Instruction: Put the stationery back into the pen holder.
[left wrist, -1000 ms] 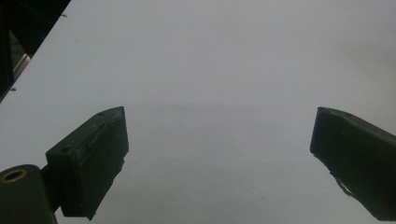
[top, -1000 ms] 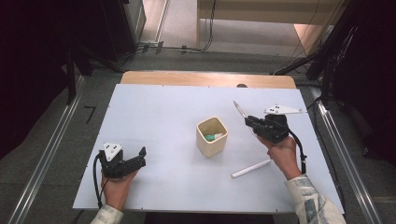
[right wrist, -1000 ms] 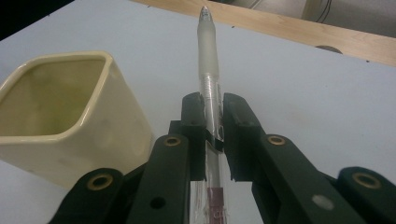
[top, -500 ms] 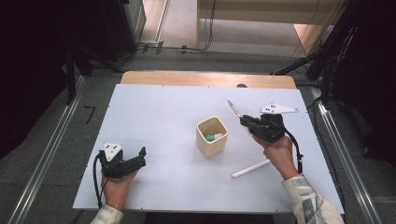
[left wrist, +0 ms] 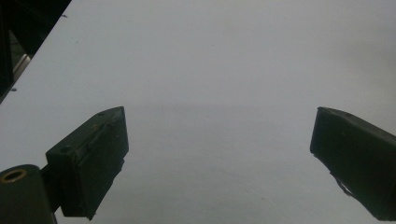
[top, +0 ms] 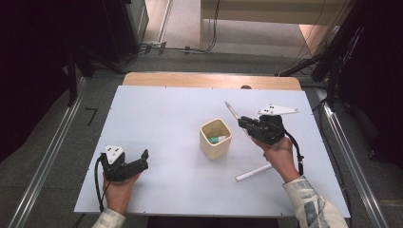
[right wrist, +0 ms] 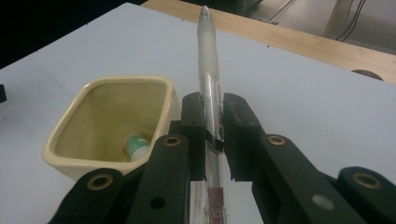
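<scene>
Gripping 1 pen [right wrist: 208, 88] w/ right gripper [top: 243, 122] — 1 cup [top: 215, 138], 1 marker [top: 254, 173].

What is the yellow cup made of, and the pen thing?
The cup looks like glazed ceramic: thick rounded walls, a soft shine. The pen in the right hand-held gripper looks like plastic: frosted see-through barrel. Both are guesses from looks.

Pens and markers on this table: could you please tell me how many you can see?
3: a clear pen in the right gripper, a white pen lying near that hand, a green-tipped one inside the cup. Others may hide there.
</scene>
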Action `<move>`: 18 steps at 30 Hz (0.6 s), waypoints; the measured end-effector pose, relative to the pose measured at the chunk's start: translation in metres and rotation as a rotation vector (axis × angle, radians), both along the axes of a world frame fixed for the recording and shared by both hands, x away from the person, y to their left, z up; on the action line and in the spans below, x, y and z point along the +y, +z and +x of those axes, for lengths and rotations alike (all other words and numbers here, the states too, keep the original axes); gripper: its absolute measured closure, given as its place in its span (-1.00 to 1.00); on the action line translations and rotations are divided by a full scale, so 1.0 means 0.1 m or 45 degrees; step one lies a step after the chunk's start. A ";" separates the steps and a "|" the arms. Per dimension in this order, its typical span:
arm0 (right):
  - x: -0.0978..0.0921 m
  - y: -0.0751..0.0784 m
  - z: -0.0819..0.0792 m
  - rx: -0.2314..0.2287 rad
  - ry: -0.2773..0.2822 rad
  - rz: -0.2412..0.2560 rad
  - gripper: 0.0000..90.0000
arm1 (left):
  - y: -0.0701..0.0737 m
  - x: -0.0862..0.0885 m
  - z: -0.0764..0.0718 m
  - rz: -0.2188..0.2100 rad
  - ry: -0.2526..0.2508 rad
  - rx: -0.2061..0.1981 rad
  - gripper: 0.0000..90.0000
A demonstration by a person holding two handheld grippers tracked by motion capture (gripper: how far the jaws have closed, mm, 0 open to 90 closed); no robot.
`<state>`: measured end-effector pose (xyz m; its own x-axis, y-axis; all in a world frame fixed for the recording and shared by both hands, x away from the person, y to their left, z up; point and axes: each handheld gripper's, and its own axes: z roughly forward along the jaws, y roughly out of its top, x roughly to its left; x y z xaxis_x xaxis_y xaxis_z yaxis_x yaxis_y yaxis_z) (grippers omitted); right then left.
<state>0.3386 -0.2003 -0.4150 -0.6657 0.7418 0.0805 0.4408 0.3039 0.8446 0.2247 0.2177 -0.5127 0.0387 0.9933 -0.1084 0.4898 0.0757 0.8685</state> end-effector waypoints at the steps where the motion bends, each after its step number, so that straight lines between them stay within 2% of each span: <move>1: 0.01 0.00 0.00 -0.001 0.003 0.002 0.73 | 0.00 0.00 0.00 0.000 0.000 0.000 -0.88; 18: 0.17 0.04 -0.03 -0.005 0.053 -0.008 0.73 | 0.00 0.00 0.00 -0.003 0.001 -0.005 -0.88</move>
<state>0.3358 -0.1837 -0.4110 -0.6963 0.7140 0.0730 0.4240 0.3272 0.8445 0.2247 0.2178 -0.5127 0.0385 0.9931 -0.1103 0.4866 0.0778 0.8702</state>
